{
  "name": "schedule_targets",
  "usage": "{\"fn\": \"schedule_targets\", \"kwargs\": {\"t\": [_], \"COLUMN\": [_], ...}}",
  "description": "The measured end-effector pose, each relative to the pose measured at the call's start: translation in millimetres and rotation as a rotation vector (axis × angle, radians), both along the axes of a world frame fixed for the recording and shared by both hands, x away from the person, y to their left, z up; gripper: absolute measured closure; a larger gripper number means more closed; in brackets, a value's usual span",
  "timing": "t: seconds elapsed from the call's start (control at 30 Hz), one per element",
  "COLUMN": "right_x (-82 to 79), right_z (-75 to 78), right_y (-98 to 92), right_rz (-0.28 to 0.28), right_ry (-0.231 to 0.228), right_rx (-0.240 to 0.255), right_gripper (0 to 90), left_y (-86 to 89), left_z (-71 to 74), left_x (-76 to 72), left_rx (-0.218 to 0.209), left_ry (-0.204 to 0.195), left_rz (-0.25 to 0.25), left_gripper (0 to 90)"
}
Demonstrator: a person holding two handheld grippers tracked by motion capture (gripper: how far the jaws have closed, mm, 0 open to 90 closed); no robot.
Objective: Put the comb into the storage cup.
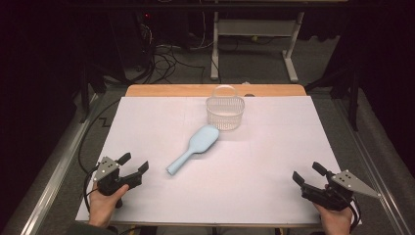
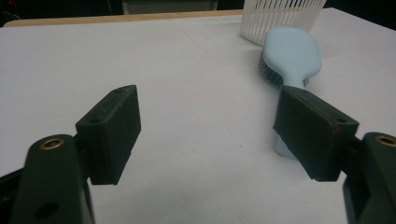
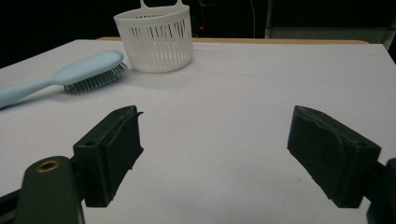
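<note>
A light blue hairbrush lies bristles down in the middle of the white table cover, its handle pointing toward the near left. Just behind its head stands a white slatted basket with a handle. My left gripper rests at the near left, open and empty, left of the brush handle. At the near right my right gripper is open with nothing between its jaws. The left gripper view has the hairbrush ahead on the right and the basket beyond it. In the right gripper view the hairbrush and basket sit far left.
The white cover spans most of the table; a wooden edge runs along the far side. Beyond it are cables and a white desk frame on the floor. Metal rails flank the table.
</note>
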State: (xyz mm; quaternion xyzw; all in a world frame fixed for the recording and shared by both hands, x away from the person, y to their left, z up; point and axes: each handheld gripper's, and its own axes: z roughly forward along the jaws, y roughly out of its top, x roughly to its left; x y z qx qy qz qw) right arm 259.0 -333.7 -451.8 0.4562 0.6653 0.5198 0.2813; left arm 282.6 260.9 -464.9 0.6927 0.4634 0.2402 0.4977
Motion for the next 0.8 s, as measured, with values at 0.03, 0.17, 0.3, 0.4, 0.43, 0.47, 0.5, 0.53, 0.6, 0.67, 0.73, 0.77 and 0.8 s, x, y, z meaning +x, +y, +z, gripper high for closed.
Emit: {"fn": "schedule_targets", "kwargs": {"t": [0.03,0.17,0.3,0.4,0.43,0.47,0.5,0.53,0.6,0.67,0.73,0.77,0.8], "right_x": [0.7,1.5,0.5,0.4,0.8,1.3,1.8,2.0,1.6,1.1,1.2,1.7,1.8], "right_z": [-0.2,0.1,0.9,0.9,0.7,0.4,0.1,-0.1,0.0,0.1,0.1,0.0,0.1], "right_y": [-0.1,1.3,2.7,2.1,1.6,1.4,1.1,0.8,0.2,0.2,0.3,0.9,1.3], "right_rz": [0.0,0.004,0.006,-0.003,-0.002,-0.002,-0.003,-0.003,-0.005,-0.007,-0.005,-0.001,-0.001], "right_ry": [0.002,0.002,-0.001,-0.002,0.002,0.005,0.008,0.009,0.009,0.004,0.006,0.007,0.005], "right_rx": [0.003,-0.001,-0.008,0.001,0.002,0.005,0.004,0.003,0.006,0.009,0.007,0.003,0.001], "right_gripper": [17.7,17.7,17.7,17.8,17.8,17.8,17.8,17.7,17.7,17.7,17.8,17.7,17.7], "left_y": [0.3,0.8,2.2,3.4,3.4,3.7,3.4,2.7,2.2,-0.1,-1.0,-1.9,-2.5], "left_z": [0.2,1.3,1.9,2.9,2.9,3.4,3.6,4.1,5.3,8.7,9.2,9.4,9.5], "left_x": [-0.3,-2.8,-3.3,-3.2,-3.2,-2.7,-2.5,-2.5,-2.7,-3.2,-3.0,-2.7,-2.3], "left_rx": [0.0,-0.004,0.001,-0.005,-0.005,-0.002,0.001,0.015,0.031,0.044,0.049,0.057,0.061], "left_ry": [0.001,-0.005,-0.003,-0.005,-0.005,-0.006,-0.008,-0.009,-0.01,-0.011,-0.01,-0.009,-0.008], "left_rz": [0.001,0.001,0.002,0.008,0.008,0.011,0.014,0.02,0.021,0.019,0.014,0.013,0.009], "left_gripper": [24.0,23.4,22.5,22.2,22.1,21.8,21.4,20.9,20.7,20.7,20.8,20.7,20.5]}}
